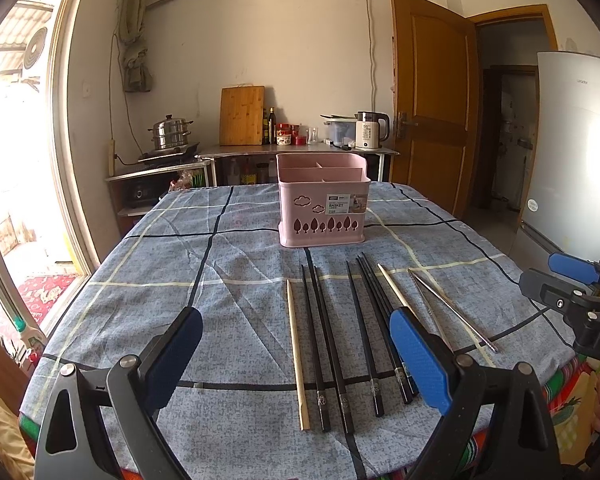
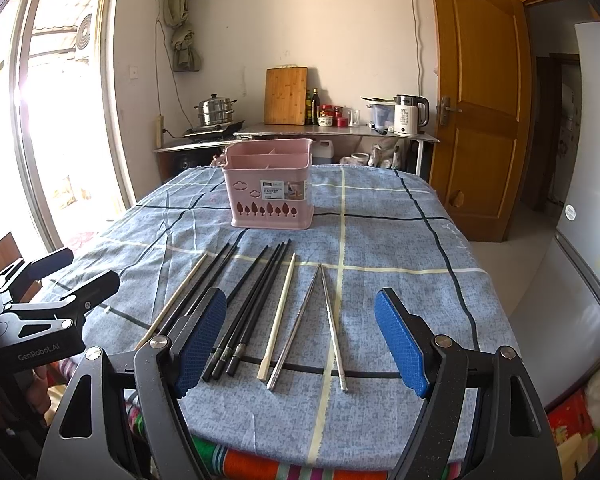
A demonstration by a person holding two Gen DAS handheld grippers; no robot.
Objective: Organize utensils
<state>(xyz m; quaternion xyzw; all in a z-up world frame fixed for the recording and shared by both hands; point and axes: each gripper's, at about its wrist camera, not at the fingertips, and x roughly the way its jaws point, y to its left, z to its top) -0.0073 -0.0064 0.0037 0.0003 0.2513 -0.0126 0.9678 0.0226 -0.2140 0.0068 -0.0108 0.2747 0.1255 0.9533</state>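
Note:
A pink divided utensil basket (image 1: 324,208) (image 2: 270,188) stands upright at the far middle of the blue checked tablecloth (image 1: 140,280). Chopsticks lie in a row in front of it: several black chopsticks (image 1: 320,344) (image 2: 248,304), two pale wooden ones (image 1: 296,352) (image 2: 278,316), and a metal pair (image 1: 452,308) (image 2: 332,324). My left gripper (image 1: 296,360) hangs open above the near ends of the black ones, holding nothing. My right gripper (image 2: 300,344) is open over the pale and metal ones, also holding nothing. Each gripper shows at the edge of the other's view (image 1: 556,278) (image 2: 76,272).
Behind the table a steel counter (image 1: 300,150) carries a cutting board (image 1: 242,116), bottles, jars and a kettle (image 1: 370,130); a steamer pot (image 1: 170,132) sits on a stove. To the right are a wooden door (image 2: 480,100) and a white fridge (image 1: 572,152); a bright window is left.

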